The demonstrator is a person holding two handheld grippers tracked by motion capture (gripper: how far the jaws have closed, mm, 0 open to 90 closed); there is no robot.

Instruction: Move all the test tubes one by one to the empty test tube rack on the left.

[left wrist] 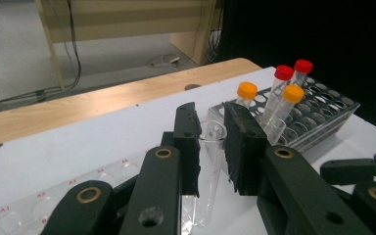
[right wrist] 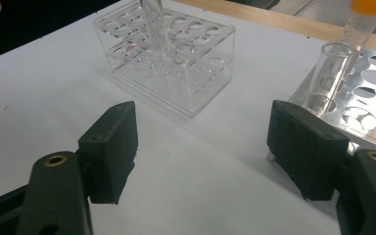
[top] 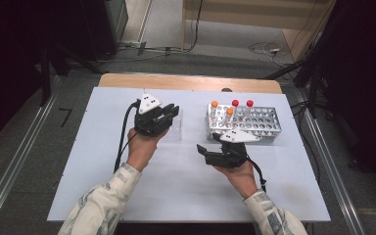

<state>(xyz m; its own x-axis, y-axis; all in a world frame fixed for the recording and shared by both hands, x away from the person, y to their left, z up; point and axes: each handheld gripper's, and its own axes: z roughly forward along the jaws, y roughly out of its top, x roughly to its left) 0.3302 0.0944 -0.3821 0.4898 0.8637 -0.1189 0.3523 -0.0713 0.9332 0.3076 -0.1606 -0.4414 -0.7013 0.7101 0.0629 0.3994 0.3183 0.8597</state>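
White table sheet (top: 186, 186) fills mid-frame, grey floor beyond. Our left gripper (left wrist: 210, 147), centre-left, pinches a clear uncapped tube (left wrist: 210, 166) above the clear rack (right wrist: 171, 63). Right gripper (right wrist: 203, 152) gapes empty beside the metal rack (top: 254, 122).

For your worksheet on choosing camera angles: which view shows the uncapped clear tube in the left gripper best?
The left gripper view: the clear tube stands close up between the left gripper pads, open mouth visible. The right gripper view shows its lower part above the clear rack. In the high view it is too small to tell.

Lab: metal tube rack (top: 254, 122), capped tubes (left wrist: 284, 73), clear rack (right wrist: 176, 54).
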